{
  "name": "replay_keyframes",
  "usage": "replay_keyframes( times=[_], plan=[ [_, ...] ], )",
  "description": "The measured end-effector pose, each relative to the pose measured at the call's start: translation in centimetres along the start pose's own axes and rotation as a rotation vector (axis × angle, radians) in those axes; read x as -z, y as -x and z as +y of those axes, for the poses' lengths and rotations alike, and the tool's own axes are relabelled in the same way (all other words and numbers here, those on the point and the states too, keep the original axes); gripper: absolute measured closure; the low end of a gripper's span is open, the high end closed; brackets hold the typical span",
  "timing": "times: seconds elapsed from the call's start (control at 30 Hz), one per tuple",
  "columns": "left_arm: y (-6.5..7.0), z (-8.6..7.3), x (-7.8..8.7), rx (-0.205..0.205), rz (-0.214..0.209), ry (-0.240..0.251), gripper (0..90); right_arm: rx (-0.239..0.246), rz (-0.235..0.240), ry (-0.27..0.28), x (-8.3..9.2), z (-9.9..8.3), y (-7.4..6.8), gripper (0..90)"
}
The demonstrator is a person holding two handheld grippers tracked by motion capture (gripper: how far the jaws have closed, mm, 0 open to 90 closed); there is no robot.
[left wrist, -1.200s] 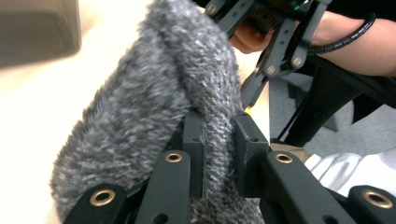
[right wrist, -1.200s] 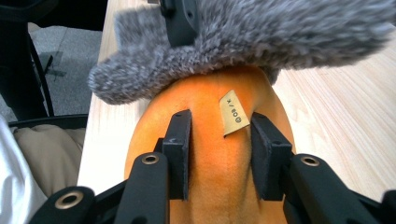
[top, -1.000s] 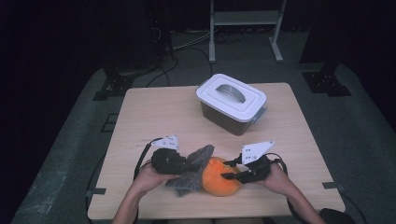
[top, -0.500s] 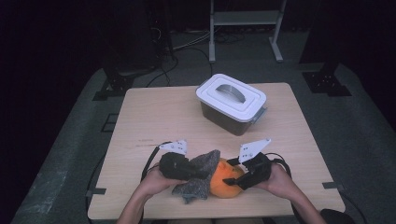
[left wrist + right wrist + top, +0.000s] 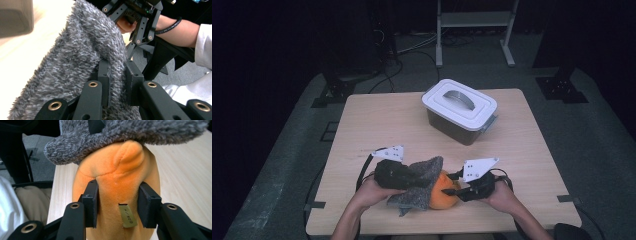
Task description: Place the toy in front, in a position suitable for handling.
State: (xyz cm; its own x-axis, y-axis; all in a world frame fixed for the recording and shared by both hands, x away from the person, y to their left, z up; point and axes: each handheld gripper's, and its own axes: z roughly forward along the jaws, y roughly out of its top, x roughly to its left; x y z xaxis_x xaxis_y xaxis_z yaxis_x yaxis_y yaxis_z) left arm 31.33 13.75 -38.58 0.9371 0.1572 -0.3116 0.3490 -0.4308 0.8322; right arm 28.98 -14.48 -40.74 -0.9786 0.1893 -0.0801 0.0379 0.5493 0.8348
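An orange plush toy (image 5: 443, 192) lies near the table's front edge, half covered by a grey fuzzy cloth (image 5: 422, 175). My left gripper (image 5: 413, 179) is shut on a fold of that cloth (image 5: 75, 57), and its jaws (image 5: 117, 72) pinch the pile tightly. From the right, my right gripper (image 5: 455, 189) holds the plush (image 5: 117, 170). Its jaws have just been closing with the plush between them, and the pads now press into its sides around (image 5: 118, 192). A small sewn tag (image 5: 127, 216) hangs between the pads. The cloth (image 5: 130, 132) drapes over the top of the plush.
A lidded white plastic box (image 5: 460, 111) with a grey handle stands at the back right of the wooden table (image 5: 377, 120). The person's forearms come in from the front edge. The table's front edge is close to both hands.
The right gripper has shifted a little left against the plush. The left gripper and cloth swung slightly right, then came back. The plush has barely moved.
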Motion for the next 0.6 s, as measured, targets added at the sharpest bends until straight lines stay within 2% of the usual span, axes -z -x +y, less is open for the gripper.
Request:
replay_keyframes(
  times=[0.13,0.3,0.33,0.4,0.47,0.53,0.6],
  plan=[
    [-0.4,-0.4,0.2,0.006,0.011,-0.002,77.6,-0.008,0.017,-0.013,0.7,-0.5,0.6,54.9],
    [-1.0,-1.0,0.3,0.03,0.021,-0.006,77.2,-0.076,0.002,-0.028,1.7,-1.4,1.6,52.4],
    [-1.0,-1.0,0.2,0.034,0.014,-0.002,77.2,-0.094,0.001,-0.033,1.9,-1.5,1.7,49.8],
    [-0.9,-0.9,-0.2,0.03,0.001,-0.008,77.2,-0.141,0.027,-0.042,2.1,-1.3,1.9,38.3],
    [-0.6,-0.6,-0.5,0.022,-0.01,-0.009,77.2,-0.163,0.044,-0.049,2.2,-0.8,1.8,29.5],
    [-0.2,-0.3,-0.9,0.01,-0.021,-0.017,77.2,-0.176,0.043,-0.029,2.4,-0.3,1.5,26.3],
    [0.1,-0.2,-1.3,0.002,-0.032,-0.02,77.3,-0.168,0.026,-0.046,2.2,0.1,1.3,25.1]
  ],
)
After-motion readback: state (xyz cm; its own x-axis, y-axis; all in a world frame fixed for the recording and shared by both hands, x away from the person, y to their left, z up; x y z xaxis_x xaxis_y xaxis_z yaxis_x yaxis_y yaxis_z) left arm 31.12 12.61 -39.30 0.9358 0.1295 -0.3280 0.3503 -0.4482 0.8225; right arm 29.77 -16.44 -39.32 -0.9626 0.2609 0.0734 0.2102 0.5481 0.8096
